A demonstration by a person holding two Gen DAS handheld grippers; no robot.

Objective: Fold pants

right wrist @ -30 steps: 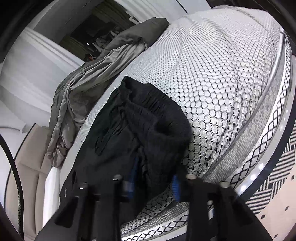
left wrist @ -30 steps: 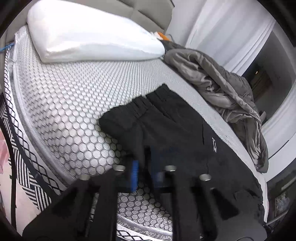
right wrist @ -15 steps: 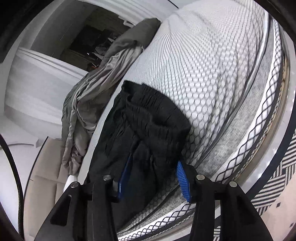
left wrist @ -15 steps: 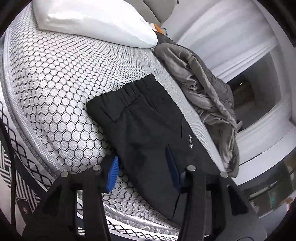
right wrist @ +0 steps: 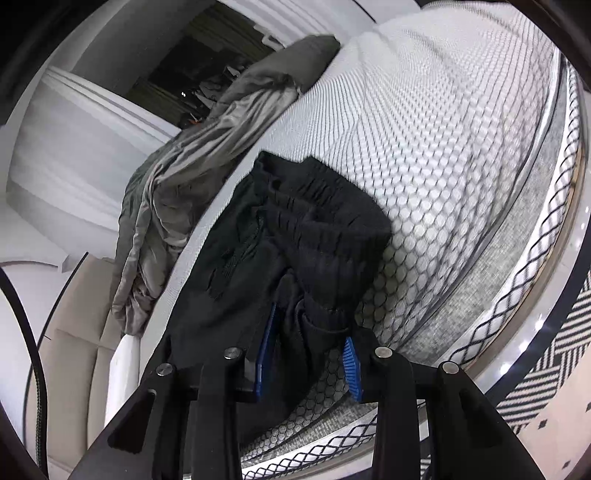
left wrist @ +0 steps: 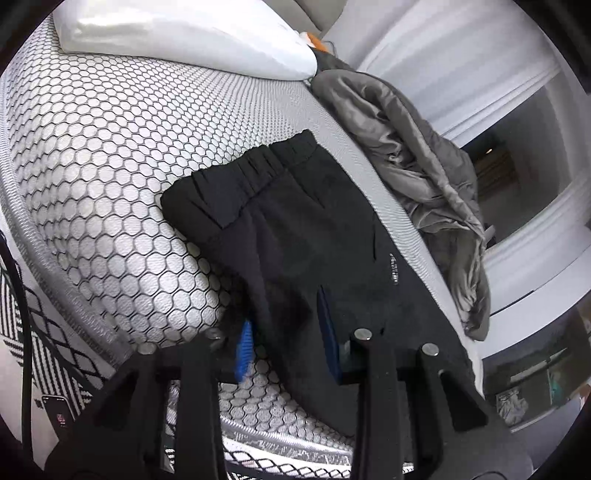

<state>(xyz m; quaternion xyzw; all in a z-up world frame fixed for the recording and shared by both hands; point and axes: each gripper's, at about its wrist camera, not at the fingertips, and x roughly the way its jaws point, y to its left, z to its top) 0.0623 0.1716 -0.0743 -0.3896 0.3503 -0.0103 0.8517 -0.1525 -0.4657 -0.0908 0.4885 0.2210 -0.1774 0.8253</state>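
Observation:
Black pants (left wrist: 314, 221) lie on a white mattress (left wrist: 110, 147) with a black honeycomb print, elastic waistband towards the pillow. My left gripper (left wrist: 286, 336) is at the near edge of the pants; its jaws are closing and the cloth puckers between the blue pads. In the right wrist view the pants (right wrist: 314, 229) are doubled over, the waistband lying on top. My right gripper (right wrist: 308, 360) has its jaws closing too, with a gathered bunch of the cloth squeezed between its pads. Both grippers point down at the bed's near edge.
A white pillow (left wrist: 184, 33) lies at the head of the bed. A crumpled grey blanket (left wrist: 424, 155) runs along the far side, also seen as the blanket (right wrist: 207, 147). A phone (left wrist: 61, 410) lies on the black-and-white patterned rug (right wrist: 546, 376) beside the bed.
Both grippers went from nearly shut to wide, and their jaws now come in again on the pants. The cloth that lay flat between the pads is now bunched.

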